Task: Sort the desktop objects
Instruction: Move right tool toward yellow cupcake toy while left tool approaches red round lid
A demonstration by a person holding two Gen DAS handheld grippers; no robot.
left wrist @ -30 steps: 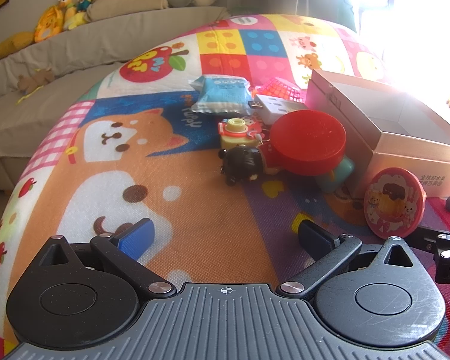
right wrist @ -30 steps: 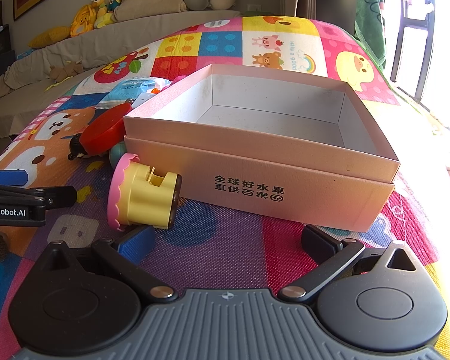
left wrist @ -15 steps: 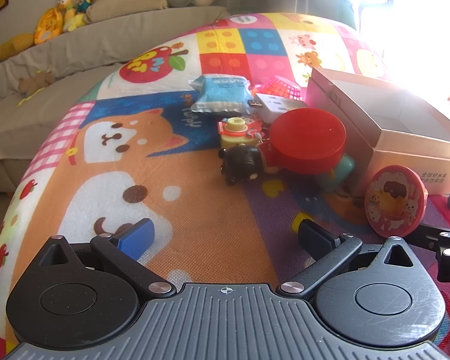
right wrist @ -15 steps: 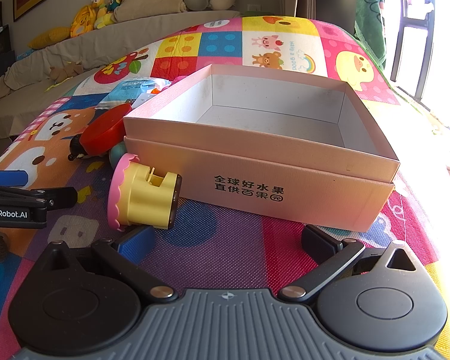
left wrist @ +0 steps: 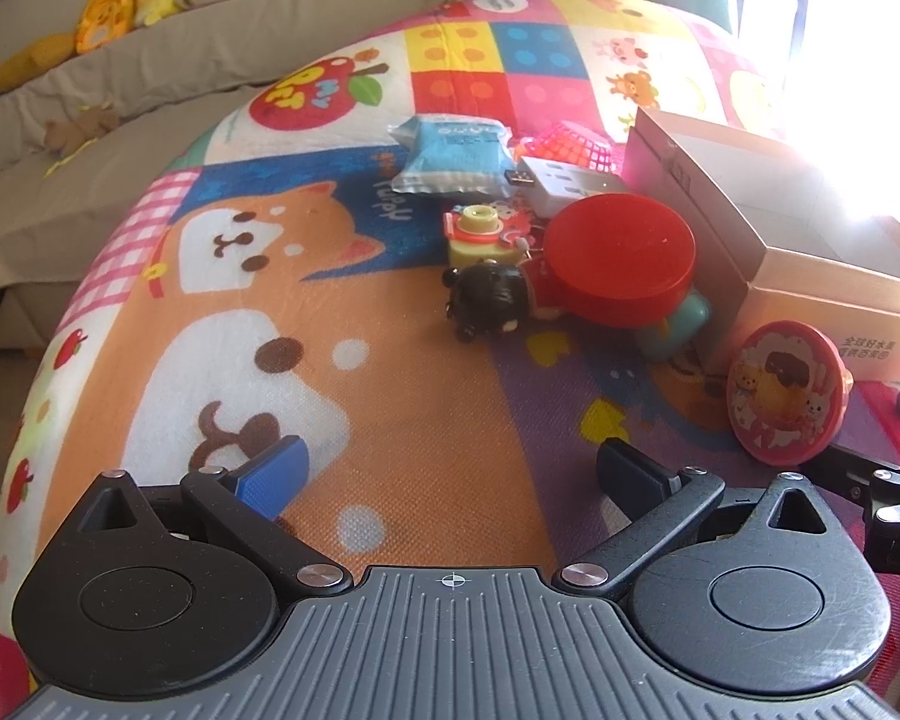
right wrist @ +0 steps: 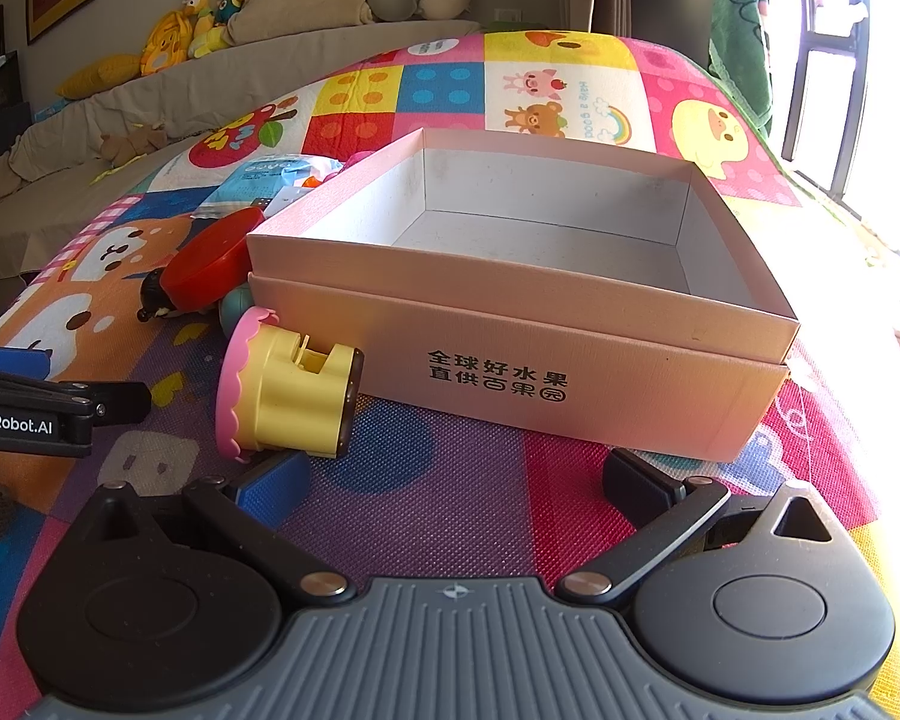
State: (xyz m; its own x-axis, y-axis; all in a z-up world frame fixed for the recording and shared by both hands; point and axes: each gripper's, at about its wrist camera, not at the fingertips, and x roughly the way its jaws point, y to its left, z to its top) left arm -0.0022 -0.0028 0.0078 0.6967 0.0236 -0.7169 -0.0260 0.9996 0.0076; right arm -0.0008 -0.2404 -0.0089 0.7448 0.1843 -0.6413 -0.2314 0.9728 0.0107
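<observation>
Cartoon-printed cloth (left wrist: 390, 396) covers the surface, with a grey sofa and plush toys behind it. Nearest, both tongs stand spread and hold nothing: the left gripper (left wrist: 450, 471) hovers over bare cloth, and the right gripper (right wrist: 450, 483) sits low in front of the box (right wrist: 570, 384).

Just beyond the right gripper's blue finger a yellow toy (right wrist: 288, 396) with a pink frilled top lies on its side, close against the box front. Further left, a red disc (left wrist: 621, 258) rests tilted over a black figure (left wrist: 489, 300) and a teal thing. A yellow camera toy (left wrist: 480, 234), a white charger (left wrist: 561, 180) and a blue packet (left wrist: 450, 153) lie behind.

The box looks empty, so sorting seems barely begun. A likely next move: close the right gripper on the toy's yellow body, then lift it over the rim.
</observation>
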